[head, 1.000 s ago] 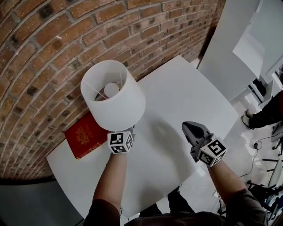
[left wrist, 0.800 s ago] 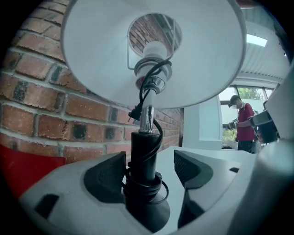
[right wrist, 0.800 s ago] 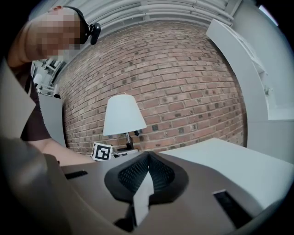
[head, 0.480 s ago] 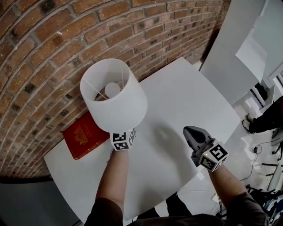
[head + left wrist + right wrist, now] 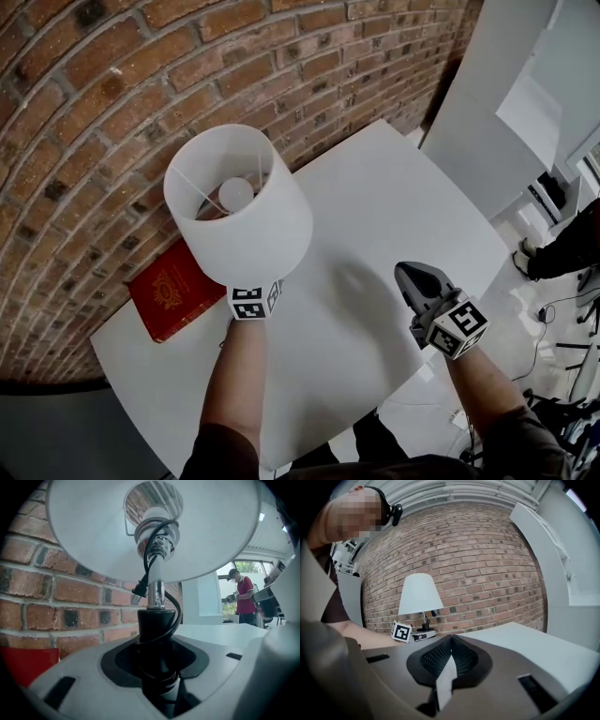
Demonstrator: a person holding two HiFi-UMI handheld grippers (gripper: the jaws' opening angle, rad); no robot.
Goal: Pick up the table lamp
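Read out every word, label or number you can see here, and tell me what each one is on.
No readable text anywhere in these views.
Red book: gold stamping on the cover, too blurred to read.
Marker cubes: black-and-white square patterns only, no words or numbers.

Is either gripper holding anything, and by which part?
Yes: the left gripper, jaws just closing, clamps the table lamp by its black lower stem; right gripper shut, empty.
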